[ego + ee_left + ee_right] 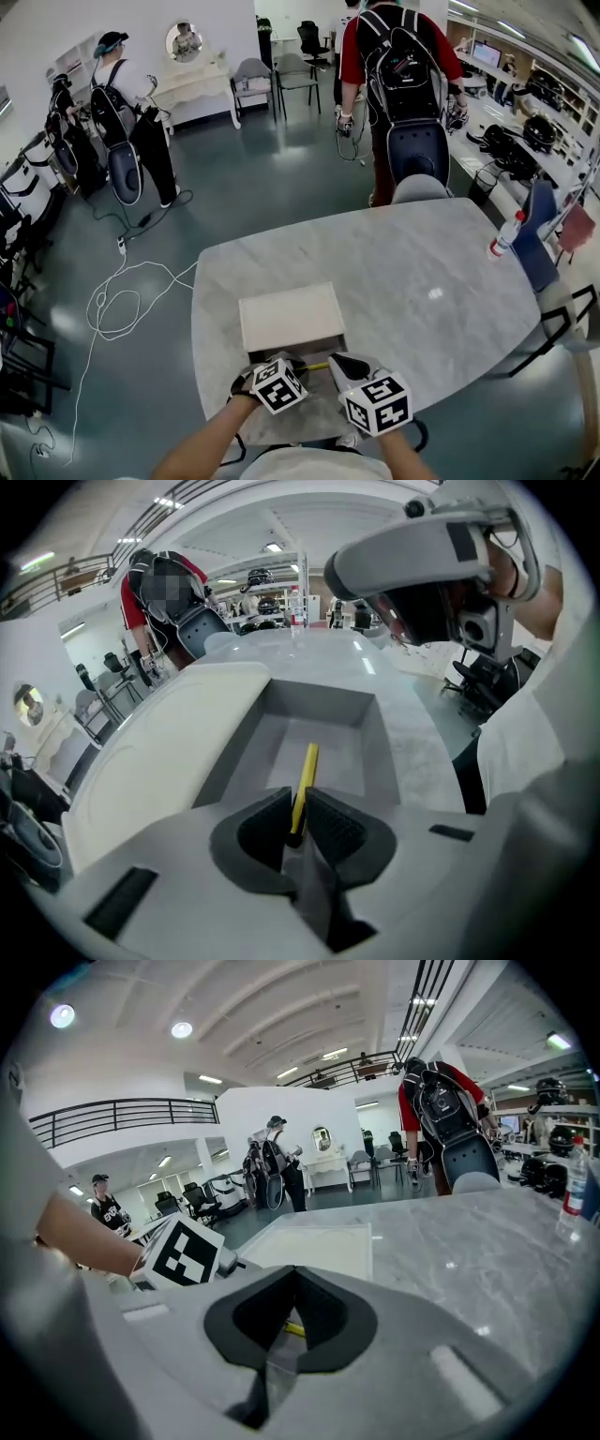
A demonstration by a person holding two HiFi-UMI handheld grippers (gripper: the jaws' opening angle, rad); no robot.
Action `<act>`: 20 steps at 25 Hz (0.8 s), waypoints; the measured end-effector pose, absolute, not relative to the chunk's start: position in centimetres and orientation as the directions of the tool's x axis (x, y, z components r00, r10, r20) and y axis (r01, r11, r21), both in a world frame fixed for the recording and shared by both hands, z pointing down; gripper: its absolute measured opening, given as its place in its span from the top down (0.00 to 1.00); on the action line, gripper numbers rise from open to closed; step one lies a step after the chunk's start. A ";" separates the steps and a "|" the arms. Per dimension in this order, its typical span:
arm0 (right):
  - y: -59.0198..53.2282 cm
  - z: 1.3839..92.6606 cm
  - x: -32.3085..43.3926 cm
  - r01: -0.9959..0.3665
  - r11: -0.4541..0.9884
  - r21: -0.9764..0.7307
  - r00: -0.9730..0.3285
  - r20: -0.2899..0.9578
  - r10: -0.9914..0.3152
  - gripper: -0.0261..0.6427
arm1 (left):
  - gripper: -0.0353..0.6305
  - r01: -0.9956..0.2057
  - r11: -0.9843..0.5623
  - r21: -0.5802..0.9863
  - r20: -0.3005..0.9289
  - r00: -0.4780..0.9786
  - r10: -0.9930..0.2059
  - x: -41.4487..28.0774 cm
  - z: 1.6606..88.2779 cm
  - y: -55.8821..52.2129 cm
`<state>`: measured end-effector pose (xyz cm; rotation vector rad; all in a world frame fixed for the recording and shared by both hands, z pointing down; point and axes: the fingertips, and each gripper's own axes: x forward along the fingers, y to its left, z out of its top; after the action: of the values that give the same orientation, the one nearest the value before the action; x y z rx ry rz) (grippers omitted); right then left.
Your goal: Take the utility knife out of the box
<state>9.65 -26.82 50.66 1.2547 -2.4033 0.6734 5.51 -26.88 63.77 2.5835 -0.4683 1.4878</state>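
We see a pale grey, marbled counter (pixel 422 281) with rounded corners and a glossy top that catches the ceiling lights. On its near left part lies a cream box (pixel 291 317) with a flat top. An open grey compartment shows on its near side, close to the near edge. At the far right edge stands a white spray bottle (pixel 503 236) with a red top, well apart from the box.

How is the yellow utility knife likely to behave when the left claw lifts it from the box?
Probably stiff: the utility knife runs straight out from the left claw. Slim and pinched near one end, it may pivot in the grip. It looks light, so it should clear the open box easily.
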 end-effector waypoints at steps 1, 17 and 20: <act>-26.8 50.7 9.9 -0.829 0.500 -0.250 -0.552 0.504 -0.664 0.95 | 0.91 -0.321 -0.946 -0.048 0.864 0.462 -0.201 5.7 63.9 -26.8; -27.0 50.9 9.5 -0.799 0.549 -0.247 -0.589 0.507 -0.629 0.95 | 0.88 -0.293 -0.953 -0.081 0.876 0.435 -0.208 5.4 64.2 -27.1; -27.0 50.9 9.8 -0.803 0.543 -0.244 -0.583 0.507 -0.635 0.95 | 0.86 -0.265 -0.959 -0.098 0.882 0.423 -0.207 5.6 64.4 -27.2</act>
<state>9.80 -26.98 50.90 1.1813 -2.4249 0.6516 5.56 -27.24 64.39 2.6031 -0.4320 1.6007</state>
